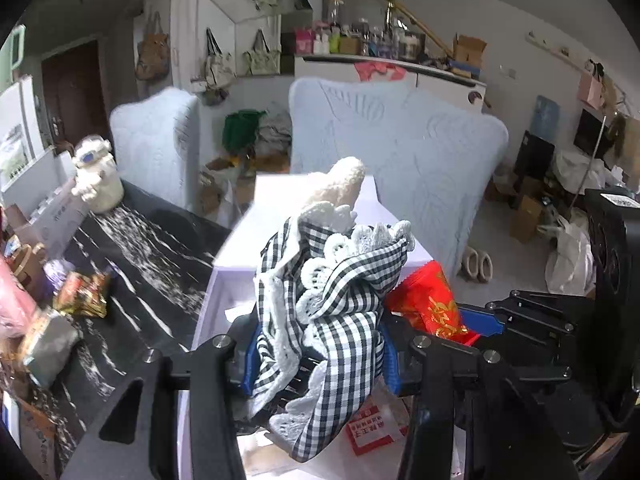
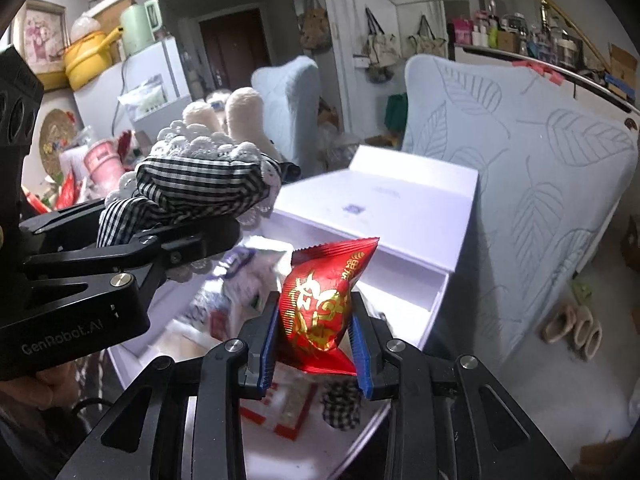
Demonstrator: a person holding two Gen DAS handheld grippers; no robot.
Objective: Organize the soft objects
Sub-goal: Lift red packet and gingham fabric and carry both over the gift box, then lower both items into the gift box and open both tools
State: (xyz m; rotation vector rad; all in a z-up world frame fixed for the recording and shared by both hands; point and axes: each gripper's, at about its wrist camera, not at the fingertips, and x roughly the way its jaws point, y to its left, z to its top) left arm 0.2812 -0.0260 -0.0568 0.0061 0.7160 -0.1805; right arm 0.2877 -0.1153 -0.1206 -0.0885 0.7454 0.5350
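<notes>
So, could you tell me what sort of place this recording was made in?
Most likely a lived-in, cluttered home, a combined dining and living room. A fridge with a kettle on top, tote bags hung on the wall and slippers on the floor all suggest it.

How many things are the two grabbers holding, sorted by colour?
Black-and-white checked: 1, the plush toy in a checked cloth with white lace trim, in the left gripper.
Red: 1, the shiny red snack packet with gold print, in the right gripper.
Total: 2
</notes>
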